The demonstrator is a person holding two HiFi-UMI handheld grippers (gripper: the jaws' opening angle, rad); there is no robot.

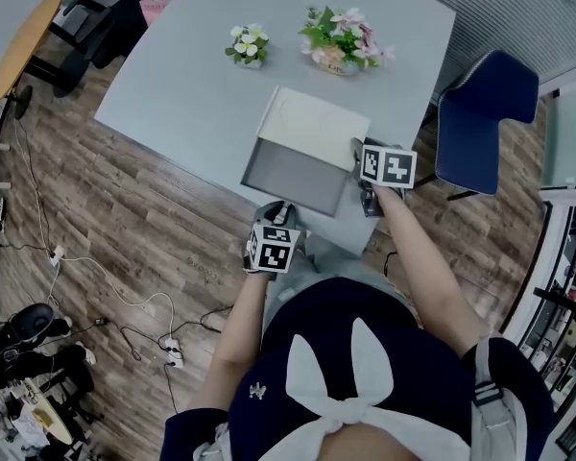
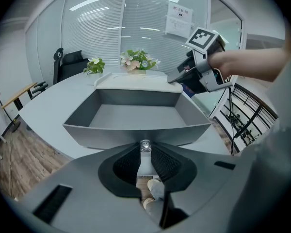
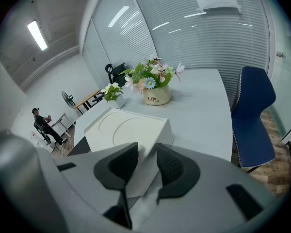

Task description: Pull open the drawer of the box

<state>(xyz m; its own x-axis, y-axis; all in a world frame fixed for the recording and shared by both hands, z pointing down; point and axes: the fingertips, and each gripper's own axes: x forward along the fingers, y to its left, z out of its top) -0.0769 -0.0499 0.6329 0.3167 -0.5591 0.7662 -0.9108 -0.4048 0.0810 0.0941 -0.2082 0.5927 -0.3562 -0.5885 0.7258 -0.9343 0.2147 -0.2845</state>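
A: The left gripper has its jaws pinched tight on the small shiny knob at the middle of the grey drawer front. How should the pull go?

B: Straight back along the drawer's own line, level, with no twist. That knob is tiny and smooth, so I judge it could slip from the pads if the wrist tips.

A: And the right gripper?

B: Its jaws straddle and grip the near corner of the white rectangular box, pinning it to the pale grey table. That's good, because without it the whole box would likely slide along.

A: The drawer looks far out already. It's empty, and its front is near the table's edge.

B: Then pull slowly and gently. I'd guess there is little travel left, and a hard tug could bring it right out of the box.
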